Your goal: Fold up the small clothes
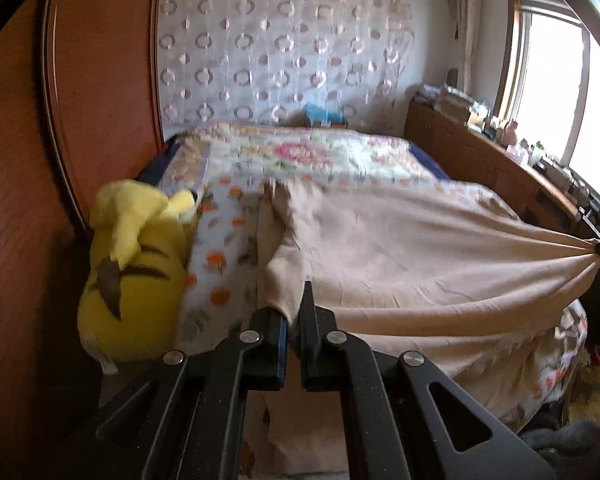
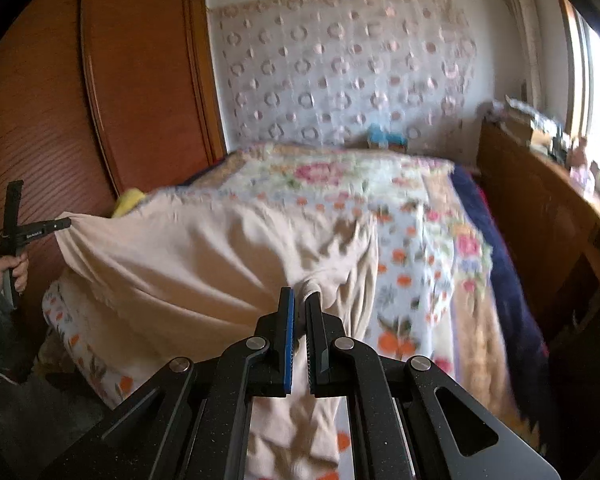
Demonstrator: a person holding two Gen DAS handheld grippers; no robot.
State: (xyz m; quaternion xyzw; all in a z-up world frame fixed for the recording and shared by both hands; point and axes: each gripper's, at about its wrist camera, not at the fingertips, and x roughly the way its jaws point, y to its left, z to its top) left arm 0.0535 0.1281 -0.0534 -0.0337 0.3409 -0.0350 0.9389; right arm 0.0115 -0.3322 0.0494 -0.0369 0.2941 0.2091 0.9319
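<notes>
Closest in, the left gripper (image 1: pixel 296 312) has its jaws pinched tight on one corner of a beige cloth (image 1: pixel 400 256), the fabric bunching between the black fingers. The right gripper (image 2: pixel 300 312) is clamped the same way on the opposite corner, with a fold of cloth squeezed between its blue pad and the other finger. Seen across from the right wrist, the left gripper's tip bites the cloth's far corner, and the hand (image 2: pixel 10 274) wrapped round its handle shows below it.

The cloth hangs stretched between the two grippers, lifted at both corners and sagging in the middle, with its far part lying on the bed (image 1: pixel 300 156). Creases fan out from each pinched corner.

Under it lies a quilt (image 2: pixel 412 248) printed with orange fruit and pink flowers, and a dark blue layer shows along the bed's right edge.

Just beside the bed's left side a yellow plush toy (image 1: pixel 136 272) leans against a wooden wardrobe (image 1: pixel 100 80).

Farther back, a small blue item (image 1: pixel 322 114) sits at the head of the bed, too blurred to identify. Behind it hangs a lace curtain (image 1: pixel 284 48) with ring patterns. To the right a wooden cabinet (image 1: pixel 472 152) carries clutter under a bright window (image 1: pixel 556 88).
</notes>
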